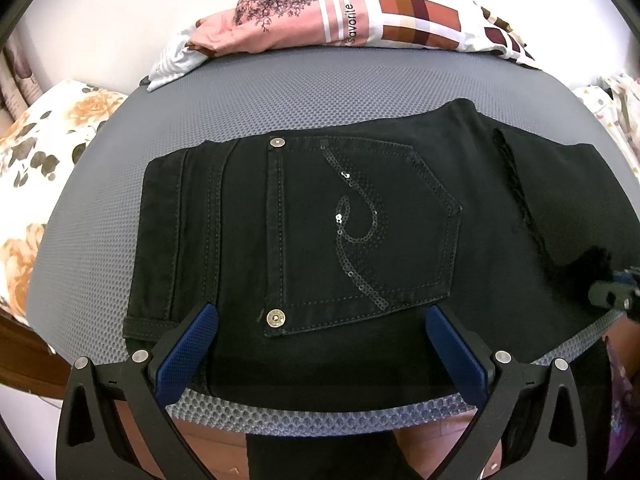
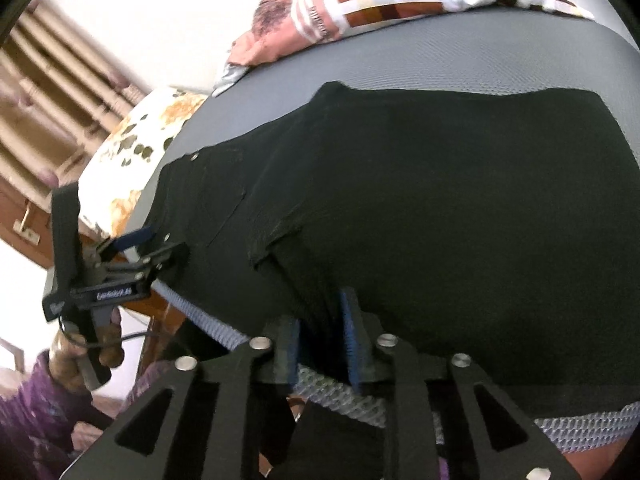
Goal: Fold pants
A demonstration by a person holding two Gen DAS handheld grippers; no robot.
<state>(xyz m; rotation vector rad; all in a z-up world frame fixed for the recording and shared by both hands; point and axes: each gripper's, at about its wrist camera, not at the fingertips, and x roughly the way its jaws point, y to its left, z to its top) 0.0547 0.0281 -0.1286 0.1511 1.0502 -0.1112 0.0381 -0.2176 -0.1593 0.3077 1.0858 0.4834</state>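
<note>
Grey mesh tabletop [image 1: 280, 92], patterned laundry [image 1: 344, 12] piled at the upper edge, and the black pants [image 1: 360, 220] lie across the middle, waistband at frame left, long axis running left to right. The left gripper [image 1: 320, 344] hovers spread wide over the pocket, holding nothing. The right gripper [image 2: 320, 344] is clenched on a bunched pants edge at the lower centre of its view, so it looks nearer to lead the fold.
</note>
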